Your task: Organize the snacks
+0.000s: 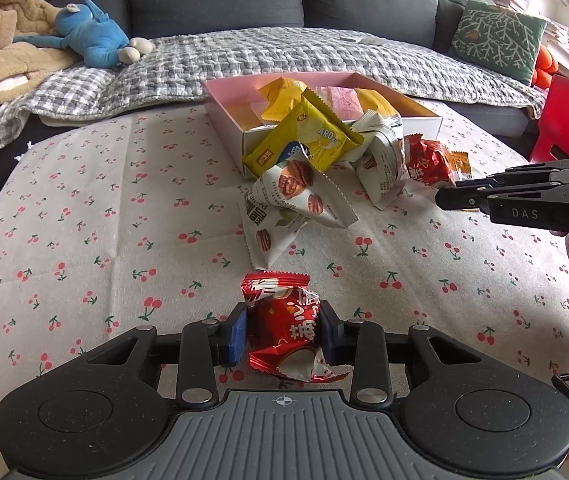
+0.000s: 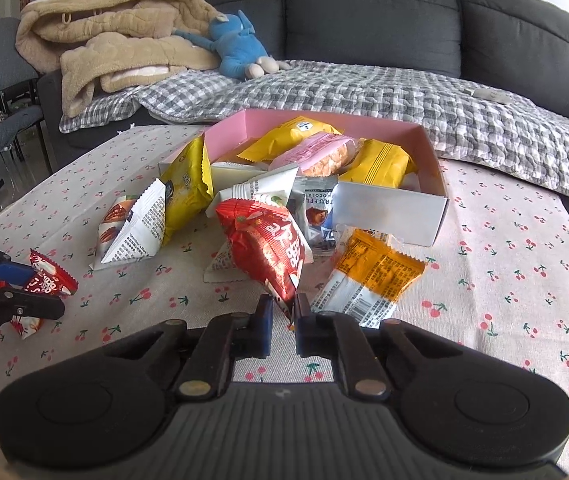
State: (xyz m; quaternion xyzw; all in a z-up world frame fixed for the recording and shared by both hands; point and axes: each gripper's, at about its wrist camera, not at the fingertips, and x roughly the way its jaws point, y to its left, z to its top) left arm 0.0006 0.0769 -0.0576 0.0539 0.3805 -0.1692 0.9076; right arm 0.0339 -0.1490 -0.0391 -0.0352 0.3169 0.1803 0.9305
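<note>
My left gripper (image 1: 283, 334) is shut on a small red snack packet (image 1: 284, 328) just above the cherry-print tablecloth; it also shows at the left of the right wrist view (image 2: 50, 280). My right gripper (image 2: 283, 314) is shut on the bottom corner of a larger red snack bag (image 2: 264, 246), which stands up in front of the pile. A pink-lined box (image 2: 388, 204) holds yellow and pink packets. White triangular nut packets (image 1: 284, 204), a yellow chip bag (image 1: 308, 140) and an orange packet (image 2: 372, 276) lie loose before the box.
The cherry-print tablecloth (image 1: 84, 240) covers the table. Behind it is a grey sofa with a checked blanket (image 1: 244, 56), a blue plush toy (image 1: 92, 36), a beige quilt (image 2: 116, 40) and a green cushion (image 1: 500, 36). A red chair (image 1: 560, 120) stands at right.
</note>
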